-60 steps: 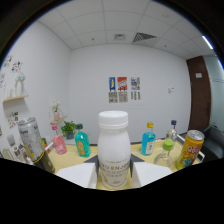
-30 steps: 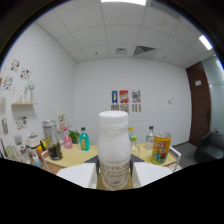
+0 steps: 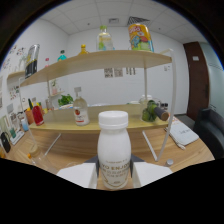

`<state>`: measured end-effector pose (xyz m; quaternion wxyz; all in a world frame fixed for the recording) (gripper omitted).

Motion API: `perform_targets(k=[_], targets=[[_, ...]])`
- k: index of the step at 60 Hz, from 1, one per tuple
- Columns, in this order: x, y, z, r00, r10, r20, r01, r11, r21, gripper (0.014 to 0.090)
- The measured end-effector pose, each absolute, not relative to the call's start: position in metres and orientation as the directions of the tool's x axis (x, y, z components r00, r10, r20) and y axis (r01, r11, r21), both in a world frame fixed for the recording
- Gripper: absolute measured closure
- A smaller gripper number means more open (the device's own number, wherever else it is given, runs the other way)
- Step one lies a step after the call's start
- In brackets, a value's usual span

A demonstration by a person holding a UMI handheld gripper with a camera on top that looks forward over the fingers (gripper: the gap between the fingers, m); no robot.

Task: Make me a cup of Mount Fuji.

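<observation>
Gripping: the gripper (image 3: 114, 172) is clenched on a white bottle (image 3: 114, 150), one pale finger pressed to each side of its lower body.
Bottle: white and opaque, with a white screw cap and dark lettering across its label; it stands upright between the fingers (image 3: 80, 174), its cap rising well above them.
Position: the bottle is held up off the wooden table (image 3: 195, 150), directly ahead of the camera and in front of a two-level wooden shelf (image 3: 100, 62).
Upper shelf: a clear bottle (image 3: 104, 39) and a colourful can (image 3: 139, 36) stand on top, with smaller bottles and a dark can (image 3: 31, 61) further along to the left.
Lower shelf: a clear glass bottle with a red label (image 3: 80, 109) stands just left of the held bottle's cap and beyond it; a red bottle (image 3: 37, 114) stands further left, and some dark green rounded things (image 3: 151, 111) lie to the right.
Table: a white folded cloth or paper (image 3: 181, 135) lies to the right, near a shelf leg.
Room: white walls, small posters (image 3: 120, 72) on the far wall, a dark door (image 3: 202, 80) at the right.
</observation>
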<state>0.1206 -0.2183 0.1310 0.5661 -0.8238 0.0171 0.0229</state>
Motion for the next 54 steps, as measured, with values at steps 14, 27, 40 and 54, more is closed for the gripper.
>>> perform_targets(k=[14, 27, 40, 54], targets=[[0.134, -0.213, 0.090, 0.990, 0.038, 0.137, 0.141, -0.403, -0.904, 0.0566], [0.139, -0.206, 0.091, 0.796, 0.193, 0.574, 0.602, -0.349, -0.718, 0.0566], [0.133, -0.197, 0.103, 0.398, 0.293, 0.870, 0.915, -0.199, -0.352, 0.0567], [0.127, -0.193, 0.113, -0.038, 0.320, 0.947, 0.997, -0.055, 0.059, 0.0567]])
